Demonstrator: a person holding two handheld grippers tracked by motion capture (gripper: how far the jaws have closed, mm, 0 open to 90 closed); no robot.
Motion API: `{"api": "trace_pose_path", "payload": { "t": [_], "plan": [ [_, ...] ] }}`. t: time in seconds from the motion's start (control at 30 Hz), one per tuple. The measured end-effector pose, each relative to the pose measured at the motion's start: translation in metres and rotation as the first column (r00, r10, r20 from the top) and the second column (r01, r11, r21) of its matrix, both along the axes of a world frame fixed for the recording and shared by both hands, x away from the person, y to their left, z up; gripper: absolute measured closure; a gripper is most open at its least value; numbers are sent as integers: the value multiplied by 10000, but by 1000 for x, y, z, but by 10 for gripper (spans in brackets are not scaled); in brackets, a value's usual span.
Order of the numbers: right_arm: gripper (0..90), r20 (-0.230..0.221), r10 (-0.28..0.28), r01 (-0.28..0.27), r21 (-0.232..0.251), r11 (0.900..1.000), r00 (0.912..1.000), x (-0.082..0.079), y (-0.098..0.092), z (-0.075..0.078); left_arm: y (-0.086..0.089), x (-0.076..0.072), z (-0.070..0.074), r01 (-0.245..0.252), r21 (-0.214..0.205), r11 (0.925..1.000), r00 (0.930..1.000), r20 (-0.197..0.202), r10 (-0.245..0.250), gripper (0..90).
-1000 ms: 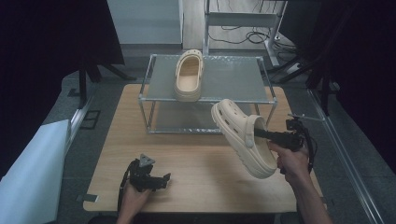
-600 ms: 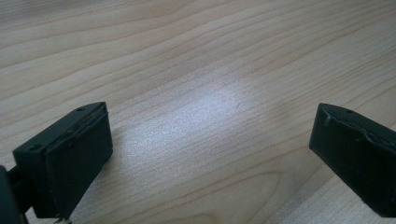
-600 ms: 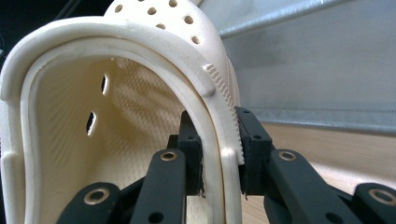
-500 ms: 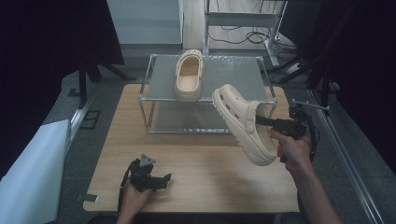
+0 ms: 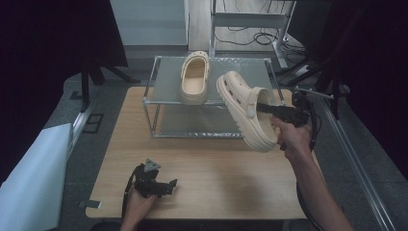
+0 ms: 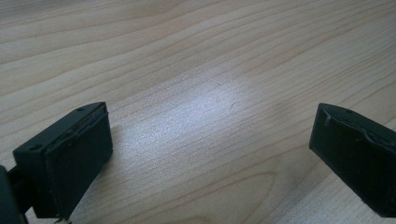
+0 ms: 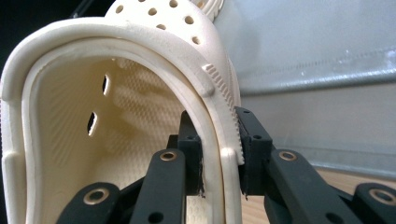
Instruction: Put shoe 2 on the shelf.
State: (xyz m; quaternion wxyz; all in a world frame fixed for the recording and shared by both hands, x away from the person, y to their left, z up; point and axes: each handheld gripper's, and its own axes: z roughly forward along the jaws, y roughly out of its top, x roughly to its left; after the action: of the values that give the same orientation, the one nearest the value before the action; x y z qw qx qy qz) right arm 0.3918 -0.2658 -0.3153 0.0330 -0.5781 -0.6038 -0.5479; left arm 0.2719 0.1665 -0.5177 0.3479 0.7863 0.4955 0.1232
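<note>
Left gripper point(image 5: 168, 184): rested on the table point(image 5: 226, 173), jaws spread, nothing held.
Shelved clog point(image 5: 194, 78): lying on the glass rack point(image 5: 159, 77).
Carried clog point(image 5: 245, 110): clamped by its side wall in the right gripper point(image 7: 219, 161), beside the rack's right end.
Risk: a thin wall grip is judged liable to slip; the rack edge could be struck.

1. The left tongs point(image 5: 169, 184) are black, topped by a grey three-cornered plate.
2. The right tongs point(image 7: 219, 163) have black linked arms with brass-ringed pivot holes.
3. A black cable loops beside the right hand point(image 5: 291, 139); both forearms are unsleeved.
</note>
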Motion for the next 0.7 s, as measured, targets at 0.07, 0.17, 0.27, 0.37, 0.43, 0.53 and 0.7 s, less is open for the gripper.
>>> {"api": "trace_pose_path", "payload": {
  "t": [0.07,0.17,0.27,0.37,0.43,0.53,0.7],
  "plan": [
    [748,-19,-125,125,76,9999,9999,5,2,1,0,0,0,20,13,10000,10000,-8,-20,0],
    [748,1,-424,424,28,9991,9991,12,6,5,-1,0,0,48,12,10000,10000,-13,-48,0],
    [748,-38,-746,746,26,9972,9972,21,9,7,-1,0,0,33,-51,10000,10000,7,-33,0],
    [747,-54,-1071,1070,-61,9942,9942,29,12,9,0,0,0,-28,-115,9999,10000,17,28,0],
    [748,-91,-1285,1284,-94,9917,9917,35,14,11,1,0,0,-53,-145,9999,10000,19,54,0],
    [747,-104,-1581,1579,-176,9873,9874,43,18,13,1,0,0,-49,-197,9998,10000,21,49,0],
    [748,-185,-2065,2057,-393,9778,9783,57,25,15,2,0,1,3,-228,9997,10000,4,-3,0]
  ]
}}
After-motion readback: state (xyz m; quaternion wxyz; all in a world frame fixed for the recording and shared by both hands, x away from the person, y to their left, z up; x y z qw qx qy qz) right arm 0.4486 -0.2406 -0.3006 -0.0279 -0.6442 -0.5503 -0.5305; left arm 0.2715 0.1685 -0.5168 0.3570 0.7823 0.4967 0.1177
